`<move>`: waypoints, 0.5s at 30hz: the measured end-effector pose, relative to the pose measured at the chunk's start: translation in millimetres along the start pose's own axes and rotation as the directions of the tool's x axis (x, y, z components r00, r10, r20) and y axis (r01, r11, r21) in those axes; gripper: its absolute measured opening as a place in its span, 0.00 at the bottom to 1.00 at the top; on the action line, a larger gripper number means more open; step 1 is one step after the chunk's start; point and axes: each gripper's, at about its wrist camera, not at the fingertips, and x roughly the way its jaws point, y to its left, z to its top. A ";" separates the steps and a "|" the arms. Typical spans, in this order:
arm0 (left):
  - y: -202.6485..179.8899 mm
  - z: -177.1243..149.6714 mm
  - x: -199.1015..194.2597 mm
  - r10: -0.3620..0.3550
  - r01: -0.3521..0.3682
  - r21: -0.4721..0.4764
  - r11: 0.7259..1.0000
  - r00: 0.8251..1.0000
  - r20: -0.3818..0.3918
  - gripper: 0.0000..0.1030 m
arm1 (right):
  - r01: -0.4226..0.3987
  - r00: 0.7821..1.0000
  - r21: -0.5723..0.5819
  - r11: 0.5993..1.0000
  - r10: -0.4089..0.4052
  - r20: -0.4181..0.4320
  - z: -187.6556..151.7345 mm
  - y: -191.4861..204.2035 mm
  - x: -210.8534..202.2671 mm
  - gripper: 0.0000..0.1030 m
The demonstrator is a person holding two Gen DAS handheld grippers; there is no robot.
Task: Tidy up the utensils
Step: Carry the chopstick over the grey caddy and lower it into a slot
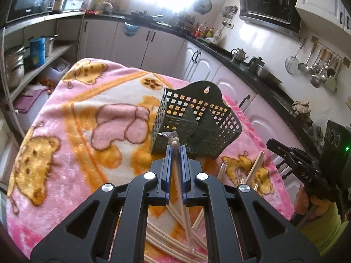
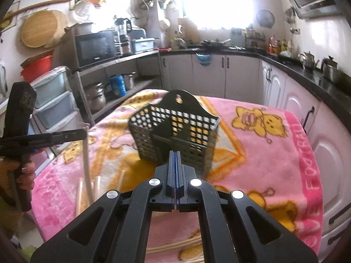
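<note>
The left hand-held gripper (image 1: 175, 148) has its blue pads pressed on a pair of pale wooden chopsticks (image 1: 178, 182). Their round ends poke out just past the fingertips, and the shafts slant back down between the fingers toward 6 o'clock. In the right wrist view the same sticks hang from that gripper as a pale, blurred shaft at the 9 o'clock side.

The right hand-held gripper (image 2: 175, 153) is closed tight, pad against pad, with nothing visible between the pads.

A dark perforated utensil holder (image 1: 197, 118) stands upright on the pink and orange blanket (image 1: 65, 131) that covers the tabletop. It has a raised back panel with a hanging hole and inner dividers. Seen from the left wrist, it sits just beyond the gripper tips, toward 12 to 1 o'clock. Seen from the right wrist, it is straight ahead at 12 o'clock.

More loose chopsticks (image 1: 252, 171) lie on the blanket to the 4 o'clock side of the holder, and another scatter lies under the left gripper's frame at 6 o'clock.

A hand (image 2: 26, 173) grips the left tool's handle at 9 o'clock in the right wrist view.
</note>
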 end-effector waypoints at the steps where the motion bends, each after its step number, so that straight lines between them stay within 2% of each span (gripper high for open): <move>1: 0.3 0.0 -1.5 0.000 0.000 -0.002 1.000 1.000 0.004 0.02 | -0.004 1.000 -0.005 1.000 0.004 0.006 1.3 3.7 -1.9 0.01; 15: -0.9 11.1 -29.4 0.001 -0.002 0.015 1.000 0.997 0.072 0.01 | -0.039 0.998 -0.070 0.997 0.042 0.049 16.5 43.0 -16.3 0.01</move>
